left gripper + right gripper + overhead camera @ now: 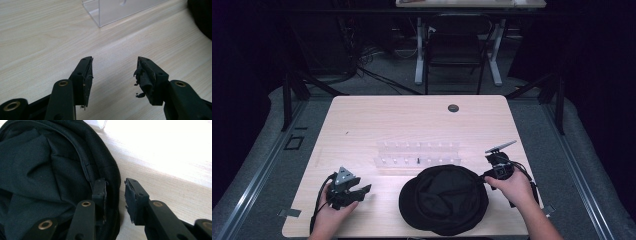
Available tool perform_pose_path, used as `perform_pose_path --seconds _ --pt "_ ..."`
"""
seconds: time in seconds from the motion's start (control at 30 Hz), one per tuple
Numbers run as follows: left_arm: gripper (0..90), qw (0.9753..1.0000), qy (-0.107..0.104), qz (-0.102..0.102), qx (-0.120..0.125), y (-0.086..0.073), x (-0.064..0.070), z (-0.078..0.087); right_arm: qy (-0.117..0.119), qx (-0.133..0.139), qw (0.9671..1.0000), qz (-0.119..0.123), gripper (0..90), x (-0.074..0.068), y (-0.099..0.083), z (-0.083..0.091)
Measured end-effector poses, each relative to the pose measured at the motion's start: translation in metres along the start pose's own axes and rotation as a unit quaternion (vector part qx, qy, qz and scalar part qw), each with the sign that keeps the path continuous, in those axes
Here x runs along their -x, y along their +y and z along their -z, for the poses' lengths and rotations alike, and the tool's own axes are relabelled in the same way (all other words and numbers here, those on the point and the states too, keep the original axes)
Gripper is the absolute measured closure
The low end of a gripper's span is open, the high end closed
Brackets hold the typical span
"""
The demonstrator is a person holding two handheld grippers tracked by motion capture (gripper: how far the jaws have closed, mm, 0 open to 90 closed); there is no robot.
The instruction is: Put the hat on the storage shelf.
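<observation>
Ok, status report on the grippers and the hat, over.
Left gripper open, over bare wood. Right gripper open, straddling rim of black fabric hat, not clamped. Clear plastic rack sits just behind hat.

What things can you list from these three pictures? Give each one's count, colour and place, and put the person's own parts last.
Table: one, light wood, centre of the high view.
Hat: one, black, opening up, on the table's near edge, right of centre.
Rack: one, clear plastic, two rows, on the table just behind the hat.
Grommet: one, dark, in the table near its far edge.
Chair: one, black, on the floor beyond the table.
Far table: one, light top on white legs, at the back.
Left gripper: one, black, jaws open over bare table, left of the hat.
Right gripper: one, black, jaws open astride the hat's rim.
Hands: two, one on each gripper.
</observation>
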State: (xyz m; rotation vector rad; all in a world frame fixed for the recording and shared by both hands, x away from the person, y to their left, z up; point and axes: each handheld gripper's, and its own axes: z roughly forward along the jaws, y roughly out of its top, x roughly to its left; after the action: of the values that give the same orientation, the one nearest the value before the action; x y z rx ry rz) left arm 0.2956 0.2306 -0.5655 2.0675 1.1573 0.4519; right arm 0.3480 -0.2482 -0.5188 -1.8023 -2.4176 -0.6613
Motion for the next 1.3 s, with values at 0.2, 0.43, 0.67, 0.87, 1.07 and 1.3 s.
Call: perform_pose_path --seconds 0.2,0.43,0.67,0.87,1.07,1.3 --pt "47.9 1.0000 0.000 -0.001 0.000 0.000 -0.001 0.000 -0.010 -0.030 0.9993 0.018 71.9 -0.001 0.004 -0.005" --pt "47.9 1.0000 -0.002 0.001 -0.001 0.000 -0.001 0.000 -0.007 -0.039 0.9988 0.028 73.4 -0.002 0.005 -0.014" --pt "47.9 1.0000 -0.001 0.002 -0.003 0.000 -0.001 -0.001 -0.014 -0.086 0.9953 0.043 78.5 -0.005 0.012 -0.013" --pt "47.9 1.0000 -0.002 0.005 -0.003 0.000 -0.002 -0.001 -0.010 -0.094 0.9952 0.024 83.6 -0.007 0.015 -0.015" --pt "47.9 0.9999 -0.003 0.010 0.000 -0.001 -0.003 -0.001 -0.003 -0.119 0.9928 0.017 85.9 -0.008 0.017 -0.015" --pt "47.9 0.9999 -0.003 0.012 0.000 -0.001 -0.003 -0.001 -0.004 -0.141 0.9899 0.006 86.5 -0.009 0.016 -0.013"
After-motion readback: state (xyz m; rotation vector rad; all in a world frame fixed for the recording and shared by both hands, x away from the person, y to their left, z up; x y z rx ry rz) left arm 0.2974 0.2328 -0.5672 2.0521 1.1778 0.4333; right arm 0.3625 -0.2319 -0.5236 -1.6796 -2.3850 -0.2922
